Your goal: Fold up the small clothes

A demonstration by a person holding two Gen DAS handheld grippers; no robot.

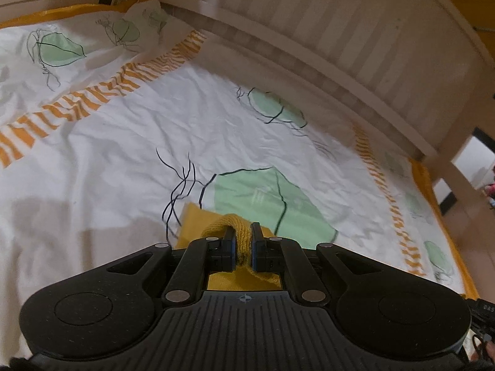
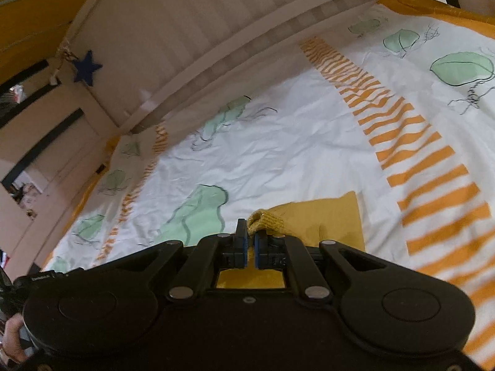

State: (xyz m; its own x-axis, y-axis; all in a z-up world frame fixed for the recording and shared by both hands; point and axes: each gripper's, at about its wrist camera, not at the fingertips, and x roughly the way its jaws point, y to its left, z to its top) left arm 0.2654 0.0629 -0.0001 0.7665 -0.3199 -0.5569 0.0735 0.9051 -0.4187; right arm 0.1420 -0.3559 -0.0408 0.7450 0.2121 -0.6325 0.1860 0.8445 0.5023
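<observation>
A small mustard-yellow garment (image 1: pixel 198 219) with a ribbed knit hem lies on the bed sheet, mostly hidden under both grippers. My left gripper (image 1: pixel 242 232) is shut on a bunched piece of the ribbed hem (image 1: pixel 243 241). In the right wrist view the same garment (image 2: pixel 324 216) spreads to the right of the fingers. My right gripper (image 2: pixel 250 232) is shut on another ribbed corner (image 2: pixel 266 219), which sticks out past the fingertips.
A white bed sheet (image 1: pixel 123 154) with green leaf prints and orange striped bands covers the bed. A pale slatted bed rail (image 1: pixel 340 31) runs along the far side, also in the right wrist view (image 2: pixel 201 46), with a blue star (image 2: pixel 87 67) hanging on it.
</observation>
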